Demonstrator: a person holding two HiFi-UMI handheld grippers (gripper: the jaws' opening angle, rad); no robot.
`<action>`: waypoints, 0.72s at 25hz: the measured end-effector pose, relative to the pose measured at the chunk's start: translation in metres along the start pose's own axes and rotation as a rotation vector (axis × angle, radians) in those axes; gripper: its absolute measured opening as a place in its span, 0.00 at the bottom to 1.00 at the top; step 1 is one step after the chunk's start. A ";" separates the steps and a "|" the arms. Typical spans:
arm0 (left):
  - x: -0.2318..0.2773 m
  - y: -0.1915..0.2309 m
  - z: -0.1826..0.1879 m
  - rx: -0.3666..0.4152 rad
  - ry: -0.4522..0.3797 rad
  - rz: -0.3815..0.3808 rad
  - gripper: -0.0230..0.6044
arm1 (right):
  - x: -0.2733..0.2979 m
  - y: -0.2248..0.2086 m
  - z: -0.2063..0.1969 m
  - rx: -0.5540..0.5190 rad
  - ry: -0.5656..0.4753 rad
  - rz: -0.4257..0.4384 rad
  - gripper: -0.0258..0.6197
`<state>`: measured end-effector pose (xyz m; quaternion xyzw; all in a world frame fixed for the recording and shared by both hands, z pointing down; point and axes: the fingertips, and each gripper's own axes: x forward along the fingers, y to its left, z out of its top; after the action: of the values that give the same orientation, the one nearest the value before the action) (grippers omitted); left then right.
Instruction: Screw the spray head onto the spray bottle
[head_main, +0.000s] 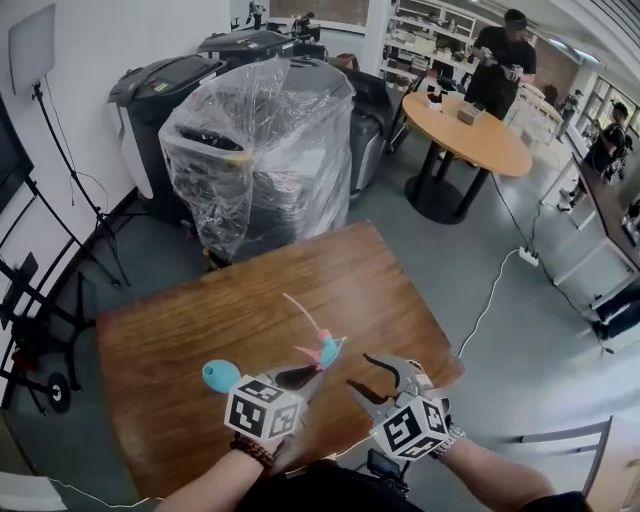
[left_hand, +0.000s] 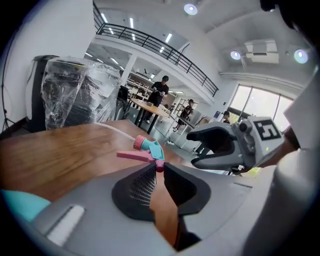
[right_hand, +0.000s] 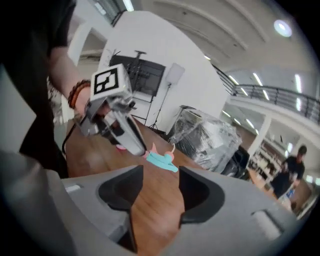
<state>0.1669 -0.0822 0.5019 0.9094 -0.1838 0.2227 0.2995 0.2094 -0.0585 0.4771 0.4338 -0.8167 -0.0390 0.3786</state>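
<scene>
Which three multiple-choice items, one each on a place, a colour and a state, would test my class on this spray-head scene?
1. Where is the teal-and-pink plastic spray head? A on the round table behind; B pinched at the tips of the left tool; C on the floor.
2. What colour is its trigger? A pink; B black; C yellow.
3. How do the jaws of the right tool stand? A shut on the head; B apart, nothing held; C shut on a cable.
Answers: B, its jaws clamp the head's base; A, the long lever is pink; B, only the brown wooden table shows between them.
</scene>
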 end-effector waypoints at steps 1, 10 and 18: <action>-0.010 -0.001 0.003 -0.021 -0.011 -0.012 0.14 | 0.001 0.005 0.008 -0.109 0.014 -0.010 0.36; -0.072 -0.004 0.019 -0.213 -0.102 -0.113 0.14 | 0.037 0.028 0.073 -0.840 0.059 -0.104 0.38; -0.100 -0.008 0.022 -0.250 -0.127 -0.172 0.14 | 0.064 0.035 0.097 -1.068 0.094 -0.097 0.38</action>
<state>0.0935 -0.0697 0.4311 0.8896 -0.1499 0.1138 0.4160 0.1011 -0.1094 0.4595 0.2193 -0.6445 -0.4467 0.5805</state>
